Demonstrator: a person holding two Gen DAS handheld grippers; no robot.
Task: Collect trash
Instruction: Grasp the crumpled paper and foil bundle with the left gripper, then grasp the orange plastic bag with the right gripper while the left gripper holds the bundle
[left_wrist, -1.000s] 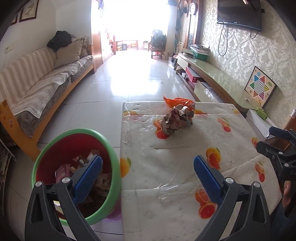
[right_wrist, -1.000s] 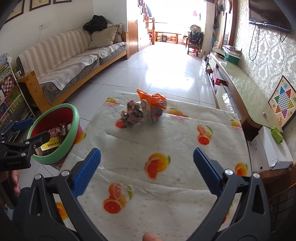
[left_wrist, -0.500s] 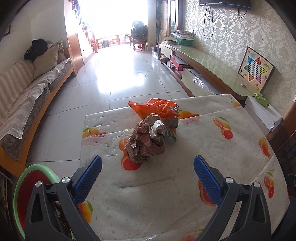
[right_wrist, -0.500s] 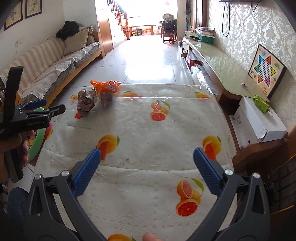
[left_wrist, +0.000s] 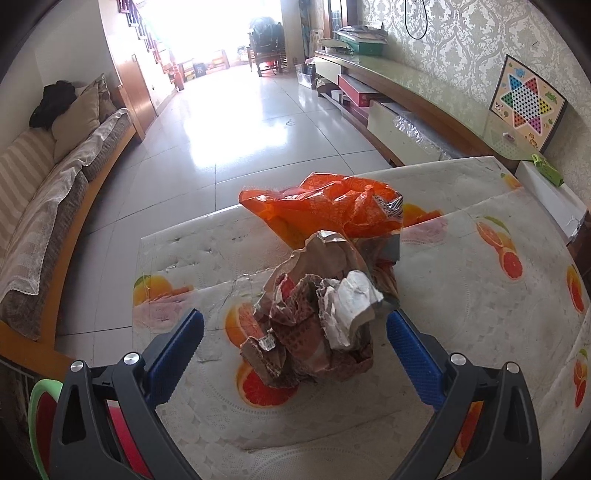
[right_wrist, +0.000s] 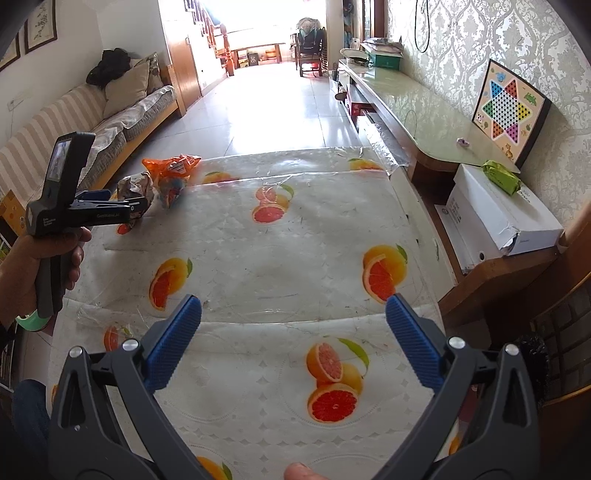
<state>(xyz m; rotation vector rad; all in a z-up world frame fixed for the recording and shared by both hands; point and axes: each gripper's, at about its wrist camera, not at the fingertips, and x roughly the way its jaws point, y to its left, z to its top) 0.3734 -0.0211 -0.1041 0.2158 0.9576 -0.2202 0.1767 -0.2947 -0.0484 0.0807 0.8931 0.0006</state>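
A crumpled brown and silver wrapper (left_wrist: 317, 317) lies on the fruit-print tablecloth (left_wrist: 461, 288), with an orange plastic bag (left_wrist: 325, 210) right behind it. My left gripper (left_wrist: 295, 332) is open, its blue pads on either side of the wrapper, not touching. In the right wrist view the left gripper (right_wrist: 125, 210) reaches the wrapper (right_wrist: 138, 188) and the orange bag (right_wrist: 171, 168) at the table's far left. My right gripper (right_wrist: 293, 317) is open and empty over the table's near middle. The red bin with a green rim (left_wrist: 40, 421) shows at the lower left.
A striped sofa (left_wrist: 48, 192) runs along the left wall. A long low cabinet (right_wrist: 417, 118) with a checkers board (right_wrist: 508, 110) stands on the right, with a white box (right_wrist: 495, 214) beside the table. Tiled floor stretches beyond the table.
My left gripper has swung from the bin to the table and closed in on the crumpled wrapper. My right gripper has turned right and drawn back toward the table's near side.
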